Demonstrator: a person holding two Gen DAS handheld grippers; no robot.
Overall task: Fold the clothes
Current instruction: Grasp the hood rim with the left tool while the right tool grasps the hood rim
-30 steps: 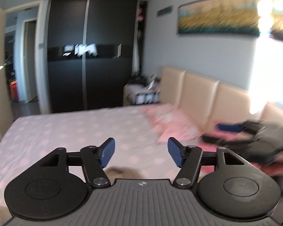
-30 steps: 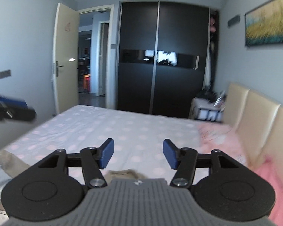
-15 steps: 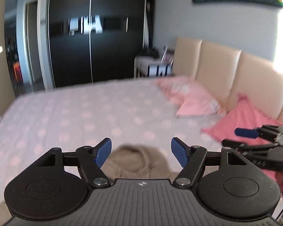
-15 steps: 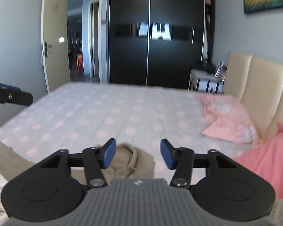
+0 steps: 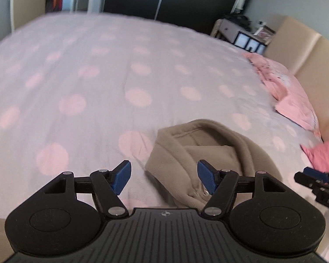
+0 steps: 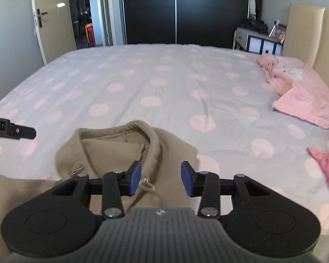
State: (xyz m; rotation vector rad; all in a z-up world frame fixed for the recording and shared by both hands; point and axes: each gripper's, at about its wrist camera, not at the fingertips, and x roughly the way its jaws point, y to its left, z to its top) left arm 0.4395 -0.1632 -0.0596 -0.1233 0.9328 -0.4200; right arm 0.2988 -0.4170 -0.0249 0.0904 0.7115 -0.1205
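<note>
My left gripper hangs with its 2 blue pads spread wide and nothing between them, over the left edge of the beige hoodie. My right gripper is also released, its pads parted a little less, with the hoodie's drawstring lying just below the gap, not pinched. The hoodie lies at the near edge of the bed, hood end pointing away from me, its body running down under both tools. Under it spreads the bed sheet, pale with pink dots. A pink pillow rests well apart to the right, against the beige headboard. Beyond the bed's far edge stands a black wardrobe.
</note>
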